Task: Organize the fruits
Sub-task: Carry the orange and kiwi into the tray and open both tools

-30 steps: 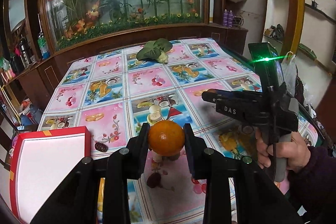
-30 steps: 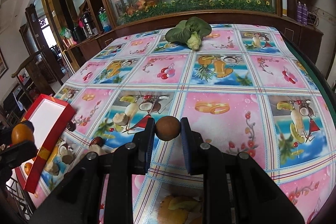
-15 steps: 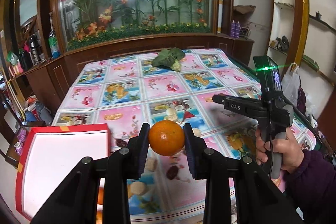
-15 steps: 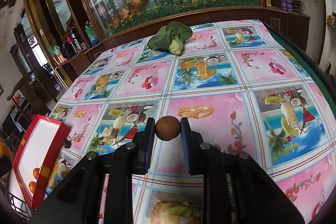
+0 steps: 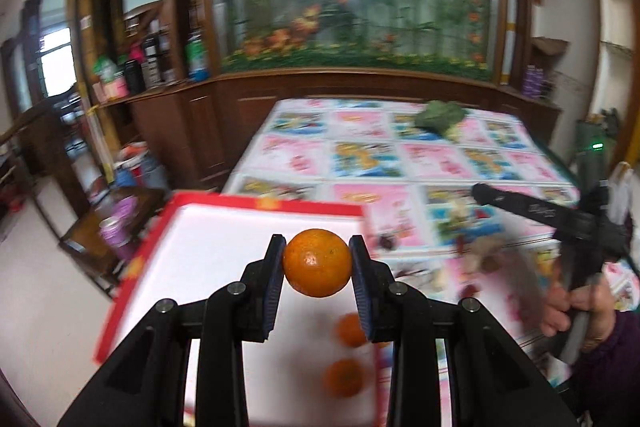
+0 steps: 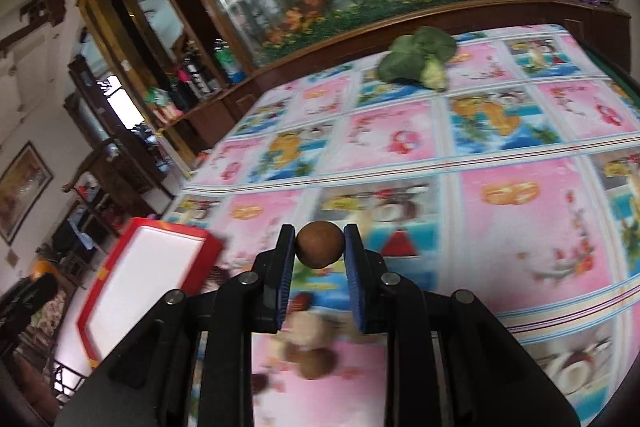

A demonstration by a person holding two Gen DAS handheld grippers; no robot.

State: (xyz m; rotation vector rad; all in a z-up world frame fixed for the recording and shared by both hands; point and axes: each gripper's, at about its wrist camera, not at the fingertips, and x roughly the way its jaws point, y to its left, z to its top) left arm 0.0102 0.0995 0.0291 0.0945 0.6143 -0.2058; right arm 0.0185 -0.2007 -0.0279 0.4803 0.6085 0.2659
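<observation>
Carrying is the step in hand. The left hand-held gripper (image 5: 317, 263) pinches an orange (image 5: 317, 262) between its pads, held in the air above the white floor of a red-rimmed box (image 5: 168, 267). Two more oranges (image 5: 344, 377) already lie in the box below it. The right hand-held gripper (image 6: 320, 246) pinches a small brown fruit (image 6: 320, 245) over the tabletop (image 6: 520, 207), with the box (image 6: 140, 275) well off to its left and loose brown fruits (image 6: 316, 363), blurred, beneath it. A leafy green (image 6: 420, 57) lies at the far edge. Next, I judge, the orange calls for lowering beside the other two before the pads spread; the brown fruit must first cross to the box.
</observation>
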